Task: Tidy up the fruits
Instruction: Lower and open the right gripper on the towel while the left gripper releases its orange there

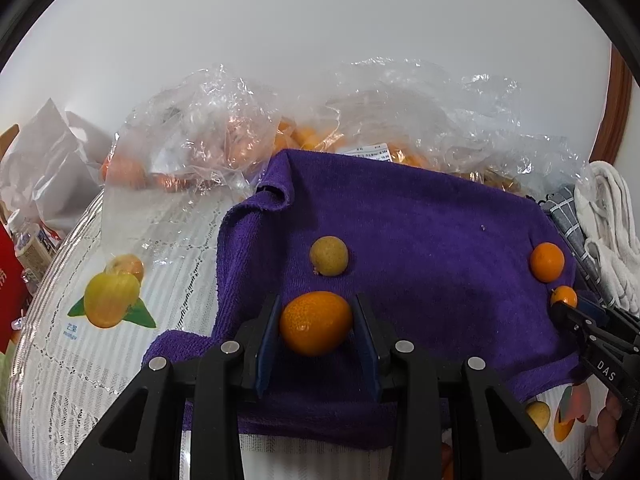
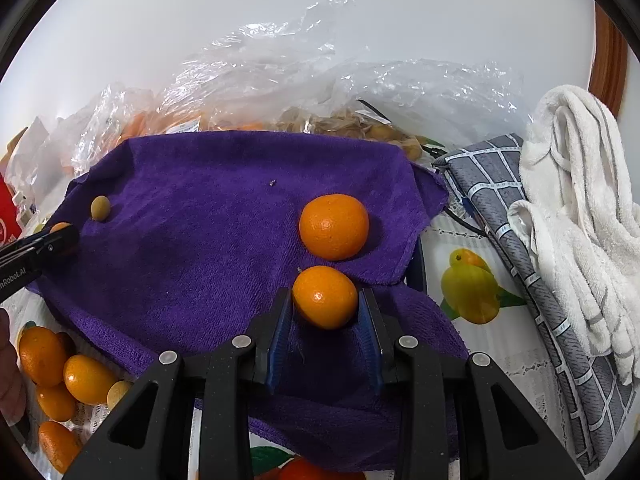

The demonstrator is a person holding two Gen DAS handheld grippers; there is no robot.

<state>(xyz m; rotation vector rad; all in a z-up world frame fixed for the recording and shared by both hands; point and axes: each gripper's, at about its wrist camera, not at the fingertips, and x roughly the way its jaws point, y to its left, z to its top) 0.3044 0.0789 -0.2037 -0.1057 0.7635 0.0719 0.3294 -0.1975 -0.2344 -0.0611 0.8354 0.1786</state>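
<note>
Fruit first, from your left wrist: an oval orange kumquat (image 1: 316, 323) sits between the blue pads of your left hand-held gripper (image 1: 317, 334), clamped and resting on the purple terry towel (image 1: 420, 232). A greenish-yellow round fruit (image 1: 329, 256) lies just beyond it. From your right wrist, your right hand-held gripper (image 2: 325, 314) grips a round orange kumquat (image 2: 325, 297) over the towel's edge, with a larger orange mandarin (image 2: 334, 227) just behind. Loose kumquats (image 2: 60, 376) are piled on the worktop at lower left.
</note>
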